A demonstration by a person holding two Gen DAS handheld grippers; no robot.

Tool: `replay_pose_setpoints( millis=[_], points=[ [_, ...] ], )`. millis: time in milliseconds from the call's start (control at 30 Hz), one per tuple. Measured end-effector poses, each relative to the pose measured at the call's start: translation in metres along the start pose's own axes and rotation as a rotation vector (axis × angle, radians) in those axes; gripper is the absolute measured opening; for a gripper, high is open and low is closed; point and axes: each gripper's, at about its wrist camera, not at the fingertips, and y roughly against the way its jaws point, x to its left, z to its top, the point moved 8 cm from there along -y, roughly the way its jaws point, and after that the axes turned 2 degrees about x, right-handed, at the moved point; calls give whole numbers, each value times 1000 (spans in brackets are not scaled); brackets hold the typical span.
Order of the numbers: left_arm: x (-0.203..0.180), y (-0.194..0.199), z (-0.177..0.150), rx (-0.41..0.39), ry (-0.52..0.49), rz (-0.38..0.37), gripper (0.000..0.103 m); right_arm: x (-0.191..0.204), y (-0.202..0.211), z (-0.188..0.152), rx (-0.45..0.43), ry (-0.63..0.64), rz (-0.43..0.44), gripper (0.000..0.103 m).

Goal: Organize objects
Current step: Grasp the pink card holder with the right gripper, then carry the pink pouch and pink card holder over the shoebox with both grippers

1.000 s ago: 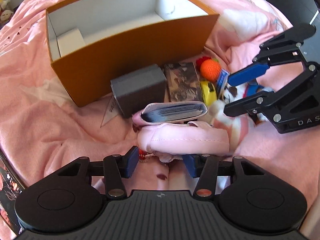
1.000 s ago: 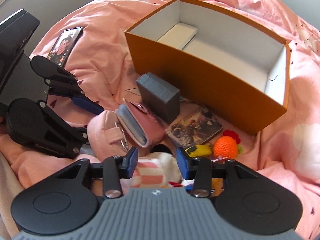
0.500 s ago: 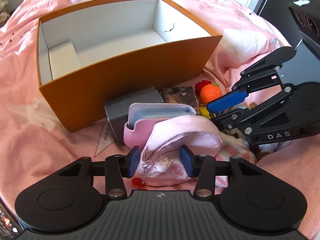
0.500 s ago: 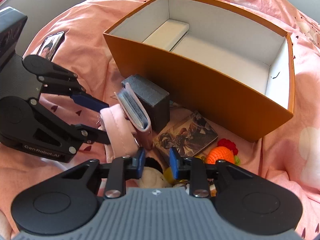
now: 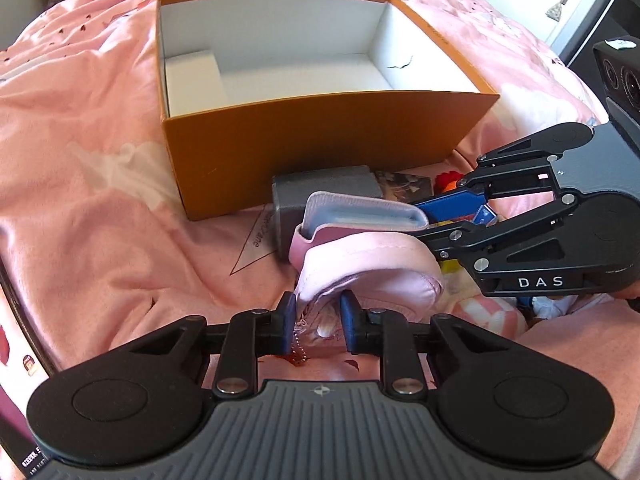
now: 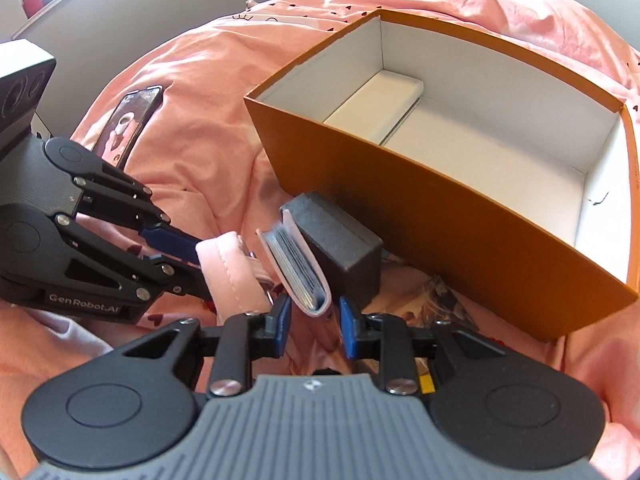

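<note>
Pink pouch (image 5: 372, 264) is pinched in the left tongs (image 5: 318, 322) (right tongs (image 6: 314, 326) slightly parted, empty).

The box (image 5: 320, 136) is made of smooth matt card, orange outside and white inside. The bedspread (image 5: 100, 200) is soft pink cloth, creased. The pouch (image 5: 372, 264) is stitched pink fabric with a faint sheen. The small case (image 6: 340, 240) is finished in dark grey, finely grained material. Both tongs are built of matt black plastic with blue pads (image 6: 350, 332) and shiny metal pins.
</note>
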Motion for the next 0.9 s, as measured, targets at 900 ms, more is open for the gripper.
replay_pose_setpoints(
  millis=[900],
  points=[
    [-19,53,12,-117,-47,64,18,10,49,11,-120,58,-102,19]
  ],
)
